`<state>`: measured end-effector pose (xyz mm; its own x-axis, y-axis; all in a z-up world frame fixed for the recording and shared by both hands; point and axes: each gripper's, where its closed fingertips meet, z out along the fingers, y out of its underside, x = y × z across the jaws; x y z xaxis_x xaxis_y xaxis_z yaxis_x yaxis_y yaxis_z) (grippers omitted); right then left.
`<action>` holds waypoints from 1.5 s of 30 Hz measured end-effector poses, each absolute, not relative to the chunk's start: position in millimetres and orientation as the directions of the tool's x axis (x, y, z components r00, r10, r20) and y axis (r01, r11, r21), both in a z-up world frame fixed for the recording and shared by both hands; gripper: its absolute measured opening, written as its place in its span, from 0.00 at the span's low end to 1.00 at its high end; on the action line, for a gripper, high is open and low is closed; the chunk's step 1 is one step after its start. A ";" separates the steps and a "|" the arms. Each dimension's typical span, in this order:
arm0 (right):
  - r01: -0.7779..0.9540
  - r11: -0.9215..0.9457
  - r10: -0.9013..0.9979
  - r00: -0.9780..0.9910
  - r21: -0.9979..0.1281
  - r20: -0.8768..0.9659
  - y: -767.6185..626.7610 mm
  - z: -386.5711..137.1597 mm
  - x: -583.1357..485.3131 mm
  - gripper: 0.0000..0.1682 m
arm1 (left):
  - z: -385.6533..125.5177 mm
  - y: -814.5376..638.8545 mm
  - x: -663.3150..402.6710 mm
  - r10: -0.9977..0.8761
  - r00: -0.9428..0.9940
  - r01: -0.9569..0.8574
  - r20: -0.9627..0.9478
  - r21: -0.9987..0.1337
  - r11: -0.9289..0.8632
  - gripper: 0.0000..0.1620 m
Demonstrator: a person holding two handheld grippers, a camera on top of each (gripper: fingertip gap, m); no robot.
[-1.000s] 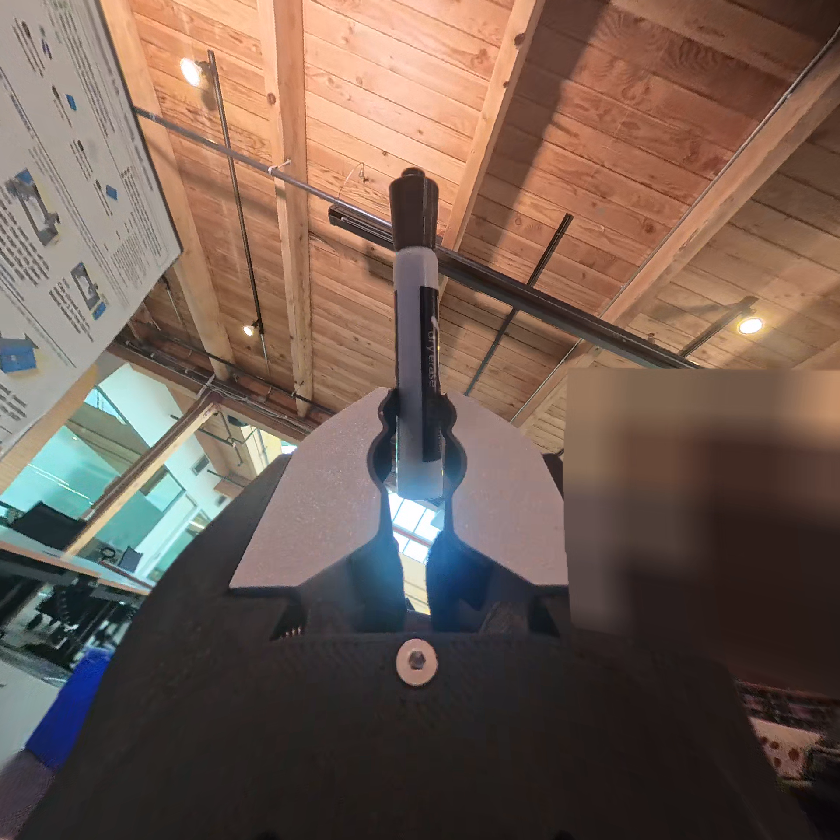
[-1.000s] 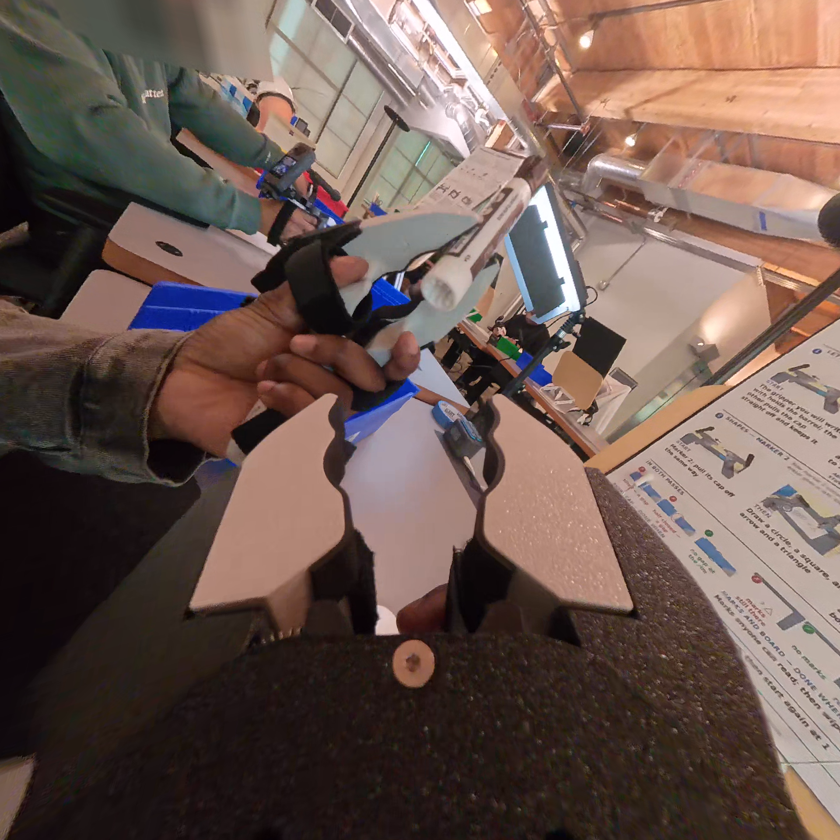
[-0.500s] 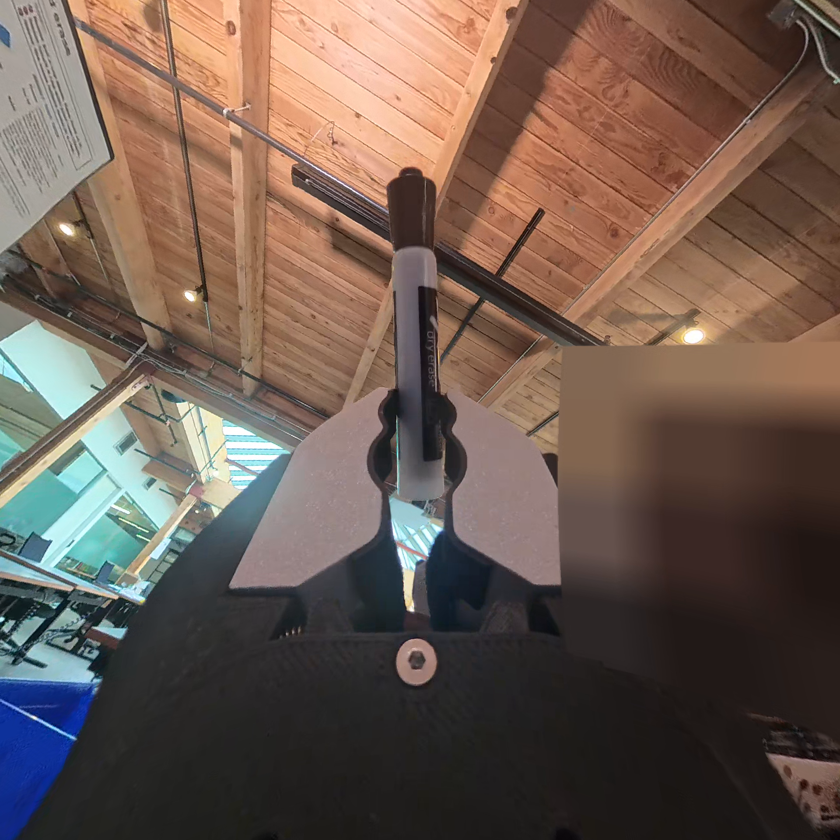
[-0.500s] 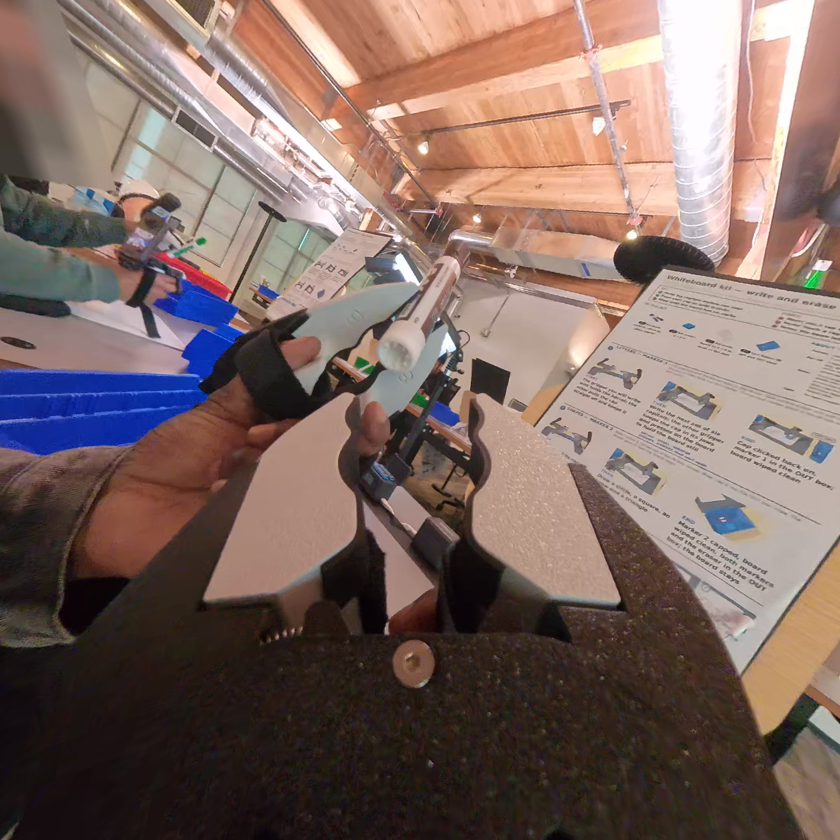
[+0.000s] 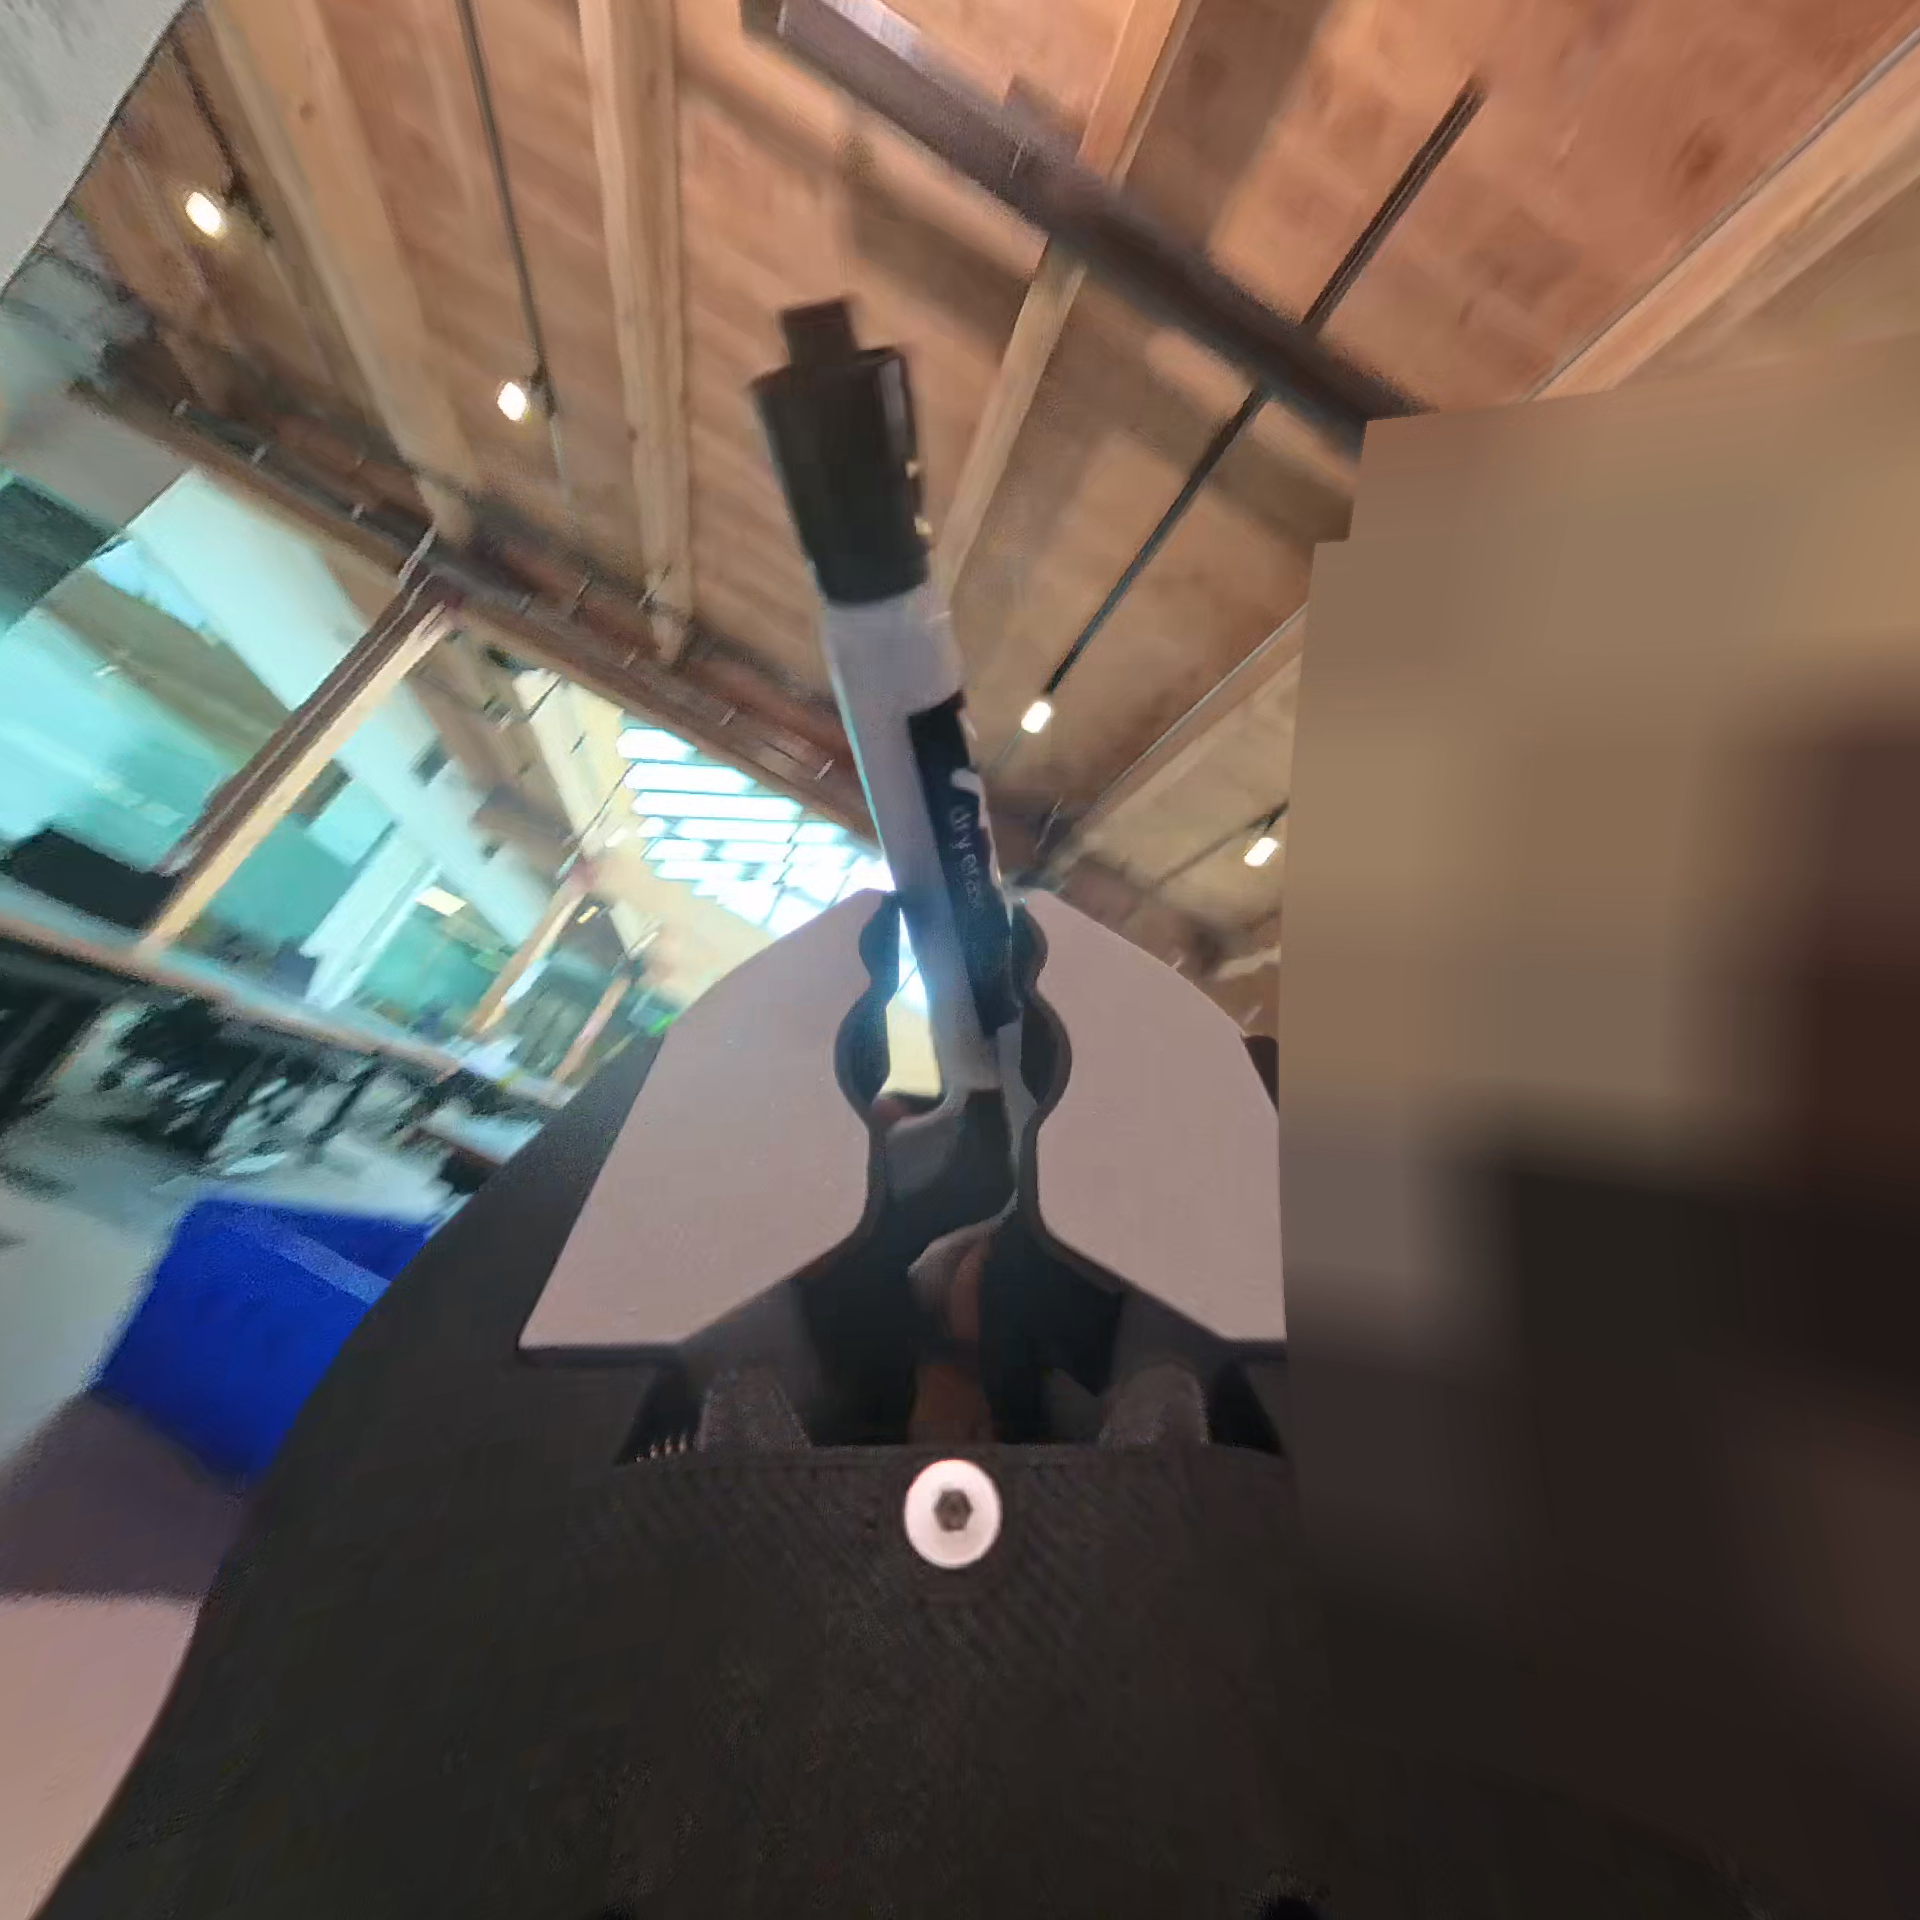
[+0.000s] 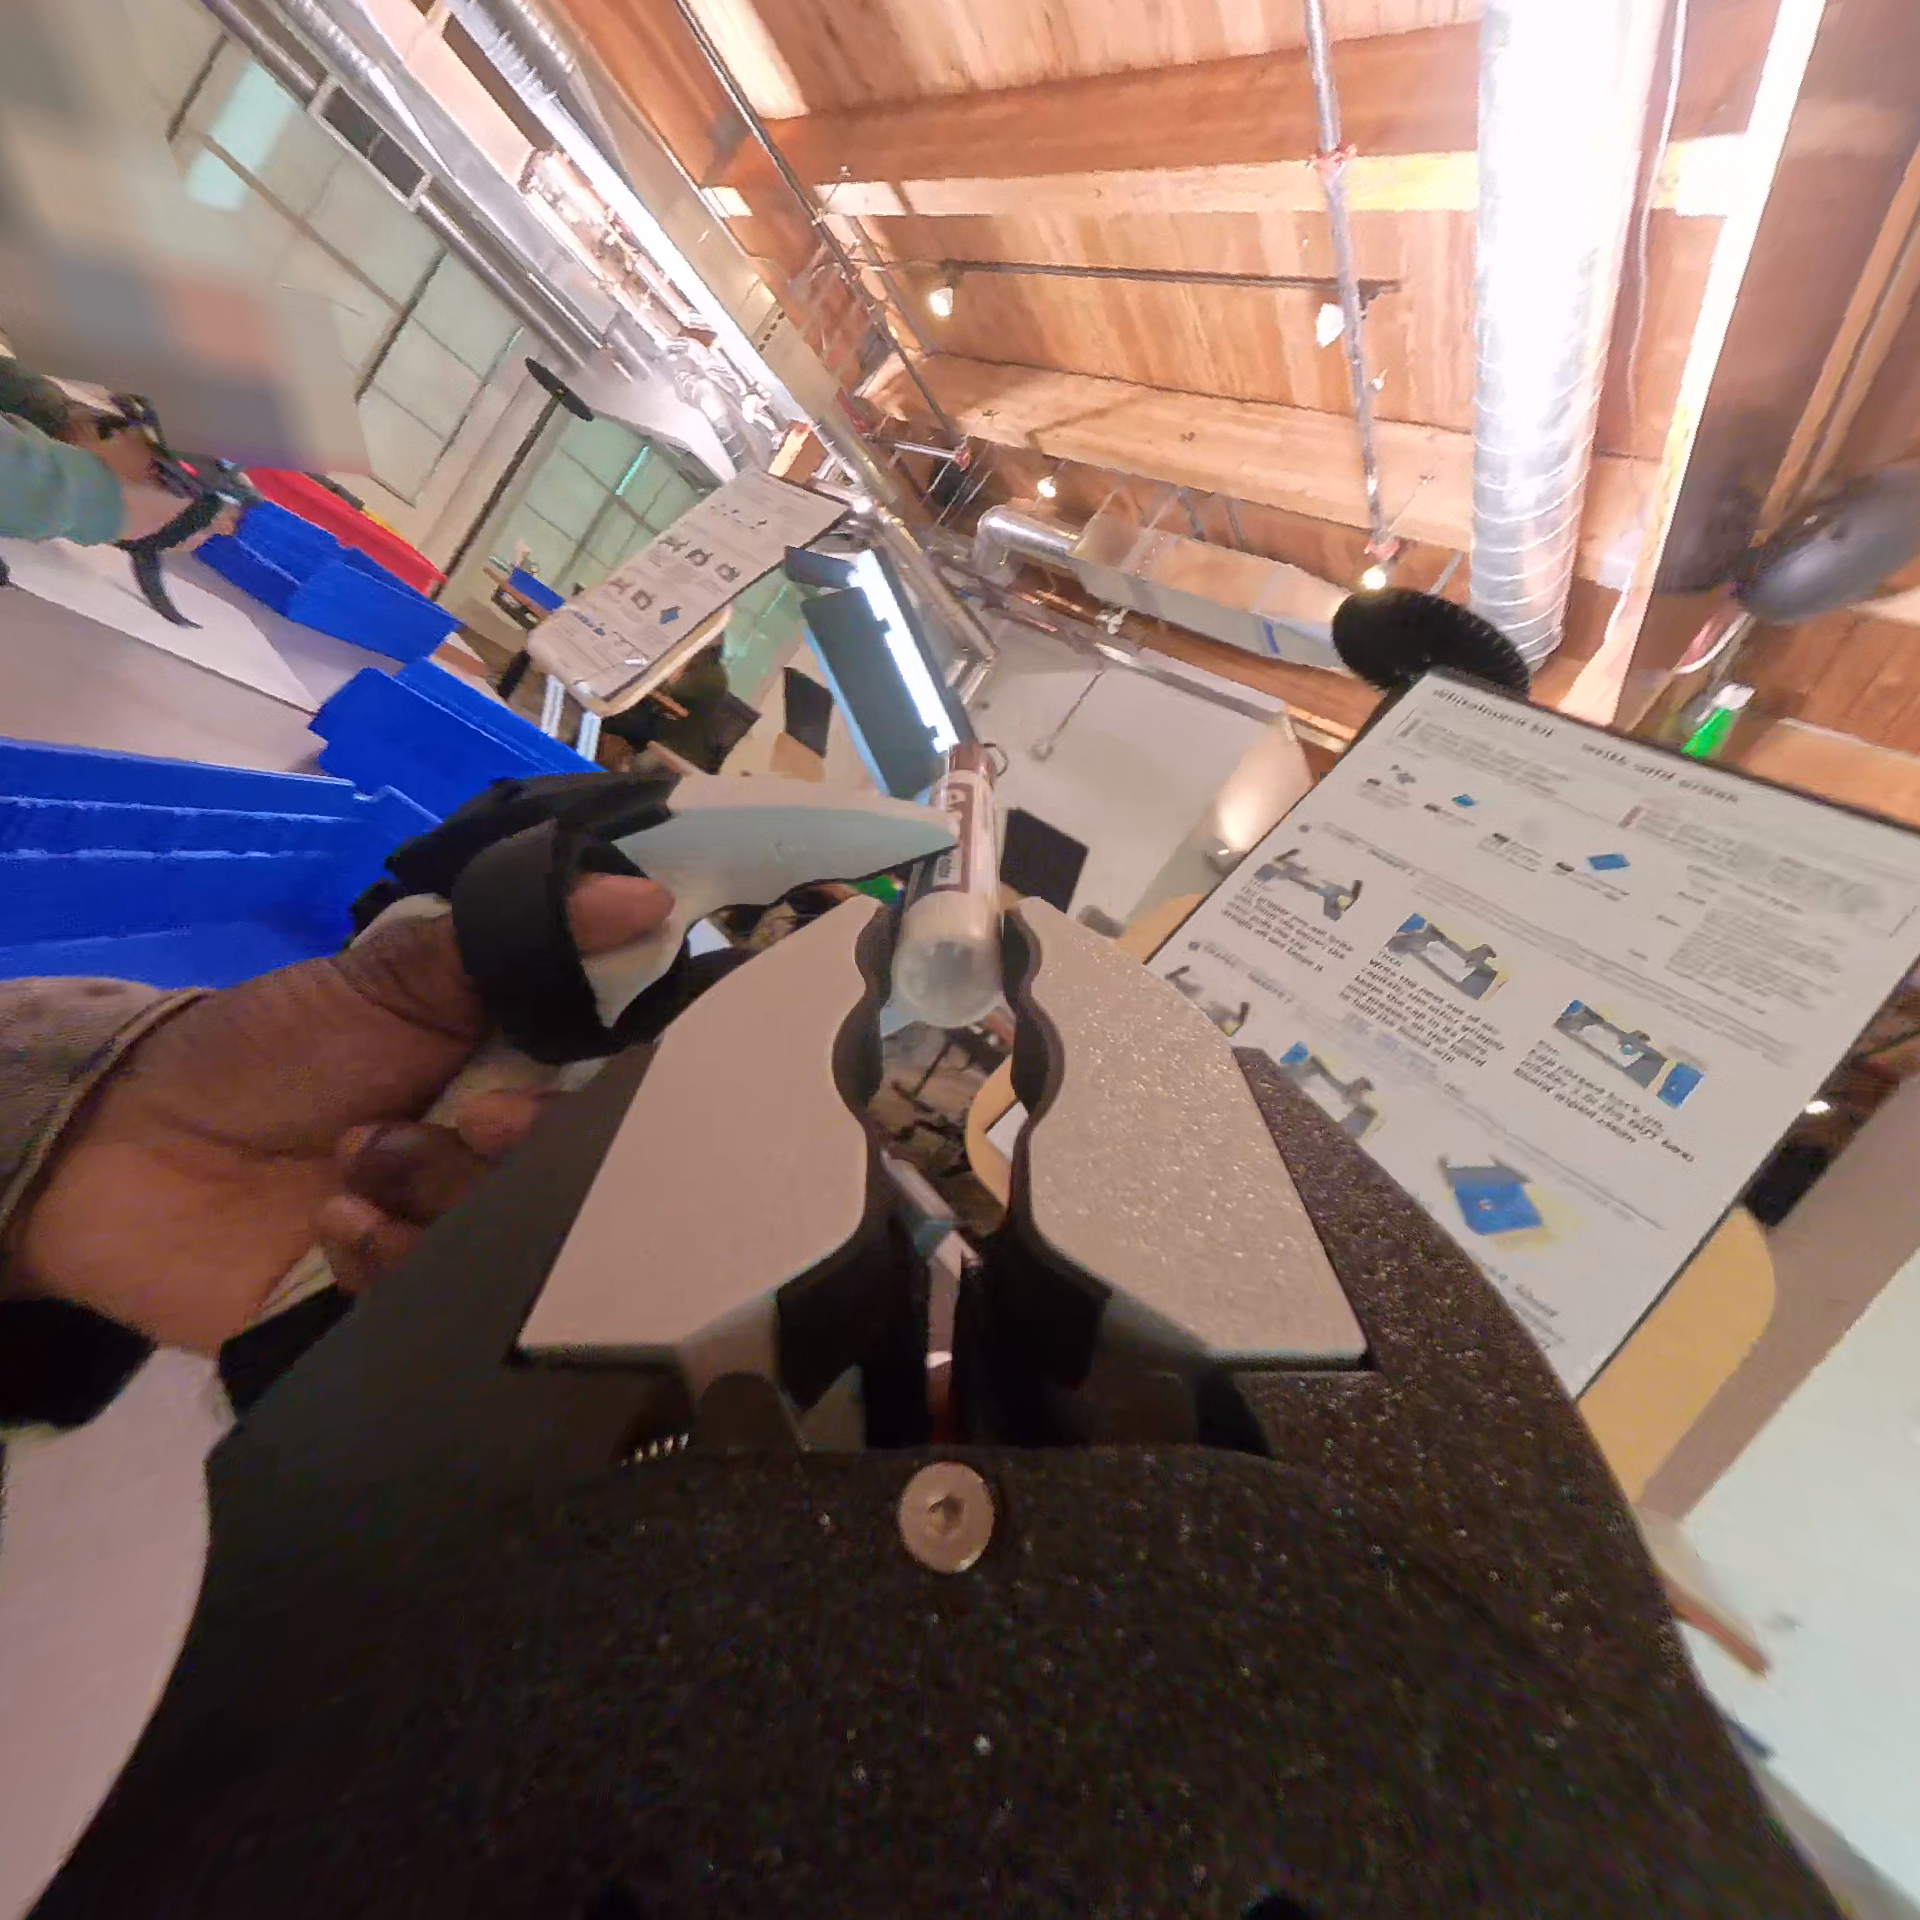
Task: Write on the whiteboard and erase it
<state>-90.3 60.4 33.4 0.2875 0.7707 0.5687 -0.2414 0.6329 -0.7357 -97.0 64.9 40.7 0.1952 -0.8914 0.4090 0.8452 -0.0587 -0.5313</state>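
A white dry-erase marker [image 5: 894, 665] with a black cap points up at the wooden ceiling. My left gripper [image 5: 951, 914] is shut on its barrel, and the marker leans to the left in the jaws. In the right wrist view the left gripper [image 6: 914, 831], held by a hand [image 6: 260, 1091], comes in from the left with the marker [image 6: 961, 831]. The marker's white rear end sits between the fingertips of my right gripper [image 6: 945, 925], whose fingers have closed around it. No whiteboard or eraser is in view.
A printed instruction board [image 6: 1558, 987] stands close on the right. Blue bins [image 6: 156, 862] sit on the white table at the left, and one shows in the left wrist view [image 5: 239, 1320]. Another person's sleeve [image 6: 42, 488] is at the far left.
My right gripper has moved up to the marker's rear end and narrowed around it. The marker, straight before, now leans left in my left gripper. Both views have swung.
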 end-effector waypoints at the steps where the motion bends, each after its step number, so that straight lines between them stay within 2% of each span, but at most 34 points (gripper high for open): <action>1: -0.252 0.579 0.813 0.249 -0.775 0.526 66.1 31.8 -84.4 0.12 | 32.2 68.5 -98.1 -0.870 0.298 0.773 0.394 -0.634 -0.022 0.16; 3: -0.201 0.462 0.886 0.134 -0.864 0.443 79.4 20.9 -74.7 0.12 | 10.5 76.1 -111.7 -0.766 0.598 0.502 0.234 -0.855 0.130 0.31; 4: -0.140 0.405 0.914 0.075 -0.903 0.398 86.2 12.1 -70.8 0.12 | -3.1 81.9 -123.7 -0.654 0.753 0.263 0.064 -0.942 0.210 0.32; 5: -0.088 0.361 0.933 0.030 -0.928 0.360 92.0 4.6 -66.1 0.12 | -15.0 87.0 -138.4 -0.506 0.847 -0.027 -0.162 -0.964 0.264 0.33; 6: -0.046 0.324 0.946 -0.007 -0.945 0.324 96.3 -1.5 -61.5 0.12 | -22.5 90.2 -153.0 -0.349 0.849 -0.310 -0.396 -0.909 0.278 0.34; 7: -0.009 0.286 0.957 -0.042 -0.958 0.286 99.2 -6.3 -57.4 0.12 | -27.6 90.6 -160.8 -0.236 0.766 -0.542 -0.598 -0.798 0.264 0.35; 8: 0.016 0.253 0.965 -0.075 -0.967 0.251 99.9 -9.3 -54.0 0.12 | -33.7 89.9 -159.9 -0.187 0.643 -0.702 -0.743 -0.669 0.244 0.36; 10: 0.046 0.224 0.968 -0.128 -0.973 0.217 96.3 -12.7 -49.9 0.12 | -45.8 91.3 -147.4 -0.183 0.481 -0.830 -0.858 -0.512 0.220 0.37; 13: 0.071 0.226 0.964 -0.161 -0.972 0.212 89.6 -16.6 -47.6 0.12 | -55.4 93.9 -127.0 -0.184 0.360 -0.881 -0.915 -0.398 0.257 0.34; 14: 0.071 0.224 0.964 -0.165 -0.972 0.210 88.1 -17.0 -47.0 0.12 | -58.2 94.3 -121.4 -0.197 0.352 -0.879 -0.915 -0.396 0.266 0.31; 18: 0.069 0.207 0.962 -0.198 -0.976 0.190 81.7 -20.7 -45.9 0.12 | -74.3 96.9 -102.4 -0.327 0.425 -0.818 -0.844 -0.513 0.260 0.28; 19: 0.069 0.208 0.961 -0.200 -0.976 0.191 81.7 -21.7 -45.8 0.12 | -77.0 97.7 -99.9 -0.345 0.434 -0.810 -0.832 -0.528 0.255 0.22; 20: 0.065 0.208 0.961 -0.199 -0.976 0.191 81.9 -21.8 -45.4 0.12 | -78.8 98.4 -98.9 -0.352 0.436 -0.810 -0.828 -0.532 0.248 0.12; 23: 0.033 0.204 0.961 -0.197 -0.979 0.193 82.8 -19.0 -43.8 0.12 | -79.0 100.3 -96.4 -0.349 0.458 -0.803 -0.818 -0.549 0.233 0.12; 26: -0.158 0.185 0.961 -0.180 -0.970 0.212 79.9 -1.0 -40.4 0.13 | -68.7 97.3 -89.4 -0.378 0.545 -0.721 -0.748 -0.648 0.244 0.11; 28: -0.236 0.123 0.965 -0.197 -0.964 0.172 76.1 1.4 -43.7 0.33 | -63.5 94.5 -81.2 -0.429 0.593 -0.648 -0.681 -0.720 0.248 0.11; 29: -0.229 0.109 0.962 -0.221 -0.967 0.161 72.6 -3.4 -48.3 0.35 | -62.2 93.4 -77.0 -0.447 0.598 -0.629 -0.665 -0.735 0.252 0.11; 31: -0.245 0.143 0.955 -0.219 -0.959 0.198 68.1 -7.6 -55.4 0.32 | -64.8 91.4 -68.6 -0.478 0.577 -0.629 -0.662 -0.734 0.256 0.11; 32: -0.265 0.176 0.954 -0.193 -0.948 0.231 68.5 -6.6 -56.5 0.19 | -66.7 90.5 -65.3 -0.485 0.566 -0.635 -0.667 -0.728 0.259 0.11; 33: -0.280 0.202 0.950 -0.175 -0.939 0.257 68.7 -5.1 -56.4 0.12 | -67.6 89.7 -63.3 -0.484 0.559 -0.641 -0.673 -0.721 0.263 0.11; 37: -0.282 0.169 0.953 -0.197 -0.944 0.229 68.1 -5.4 -54.6 0.11 | -66.8 88.3 -65.3 -0.461 0.559 -0.652 -0.690 -0.708 0.270 0.12; 39: -0.289 0.151 0.956 -0.199 -0.945 0.214 68.9 -5.1 -53.3 0.11 | -74.0 90.8 -69.0 -0.461 0.544 -0.691 -0.701 -0.686 0.228 0.17; 41: -0.280 0.148 0.957 -0.202 -0.949 0.209 68.2 -6.8 -53.7 0.11 | -76.5 89.8 -67.5 -0.454 0.523 -0.706 -0.721 -0.665 0.243 0.13; 45: -0.281 0.135 0.960 -0.200 -0.950 0.196 67.4 -10.0 -53.7 0.11 | -79.2 89.6 -67.0 -0.446 0.516 -0.720 -0.731 -0.653 0.237 0.13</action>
